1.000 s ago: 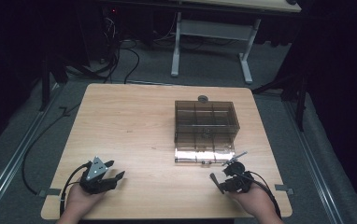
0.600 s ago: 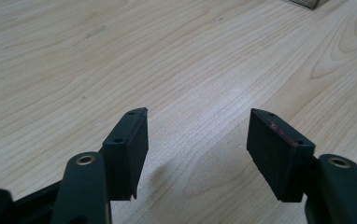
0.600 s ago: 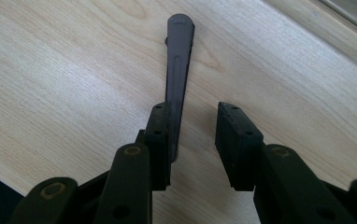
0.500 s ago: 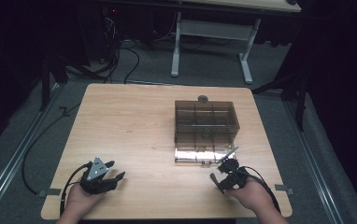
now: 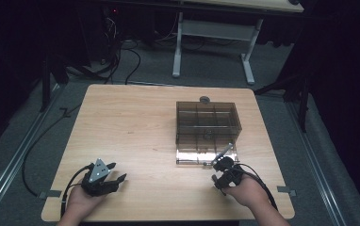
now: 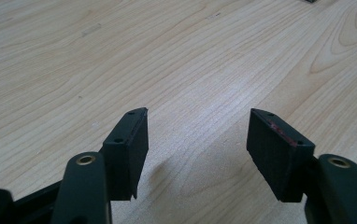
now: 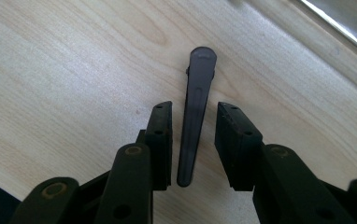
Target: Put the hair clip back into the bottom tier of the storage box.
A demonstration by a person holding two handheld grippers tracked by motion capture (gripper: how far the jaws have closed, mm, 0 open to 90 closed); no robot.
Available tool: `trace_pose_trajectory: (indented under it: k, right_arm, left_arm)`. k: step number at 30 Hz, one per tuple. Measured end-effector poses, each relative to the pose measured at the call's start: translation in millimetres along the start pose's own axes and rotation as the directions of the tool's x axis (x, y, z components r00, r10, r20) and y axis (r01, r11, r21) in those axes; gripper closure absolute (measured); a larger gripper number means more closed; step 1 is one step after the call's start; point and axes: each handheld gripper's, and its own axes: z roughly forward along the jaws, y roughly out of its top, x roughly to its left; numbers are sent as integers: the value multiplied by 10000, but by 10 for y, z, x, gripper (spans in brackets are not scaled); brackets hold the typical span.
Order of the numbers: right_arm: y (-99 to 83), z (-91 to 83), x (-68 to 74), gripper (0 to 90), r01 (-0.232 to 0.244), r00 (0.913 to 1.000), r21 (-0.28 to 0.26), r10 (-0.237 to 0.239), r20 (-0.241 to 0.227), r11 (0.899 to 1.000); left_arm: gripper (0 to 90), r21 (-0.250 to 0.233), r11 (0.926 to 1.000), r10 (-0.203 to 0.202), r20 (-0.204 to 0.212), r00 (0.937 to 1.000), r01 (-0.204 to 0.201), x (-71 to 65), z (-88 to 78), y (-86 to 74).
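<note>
Right tongs (image 7: 193, 140) closing astride clip (image 7: 193, 121)

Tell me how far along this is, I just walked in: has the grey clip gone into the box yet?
Not yet. The clear compartment box sits on the table, and I cannot tell whether anything is in it. In hand: the right gripper straddles the grey clip, its jaws just closing but not pressing on it. The left gripper rests open over bare wood. Left: gripping, lifting and placing the clip.

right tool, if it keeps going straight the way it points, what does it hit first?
Probably the grey clip, lying lengthwise between the right tool's open jaws, untouched by them. Beyond it sits the clear box. How high the jaws ride over the table is unclear.
</note>
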Motion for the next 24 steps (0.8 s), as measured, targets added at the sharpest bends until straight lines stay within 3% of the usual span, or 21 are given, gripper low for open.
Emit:
trace_pose_trajectory:
  k: [14, 16, 17, 24]
  right_arm:
    - [115, 42, -14, 728, 1, 9999, 301, -6, 145, 9995]
    - [120, 40, -4, 738, -172, 9998, 399, 169, 95, 9991]
    - [127, 38, -11, 767, 43, 9999, 368, -47, 113, 9993]
    - [144, 33, -10, 780, 104, 9999, 374, -109, 133, 9992]
  left_arm:
    - [392, 75, 9999, 112, -54, 9999, -111, -13, 8, 5]
    - [392, 70, 9999, 121, -47, 9999, -120, -15, 9, 4]
    - [392, 69, 9999, 116, -45, 9999, -116, -14, 8, 4]
    - [392, 101, 9999, 126, -42, 9999, -126, -15, 11, 6]
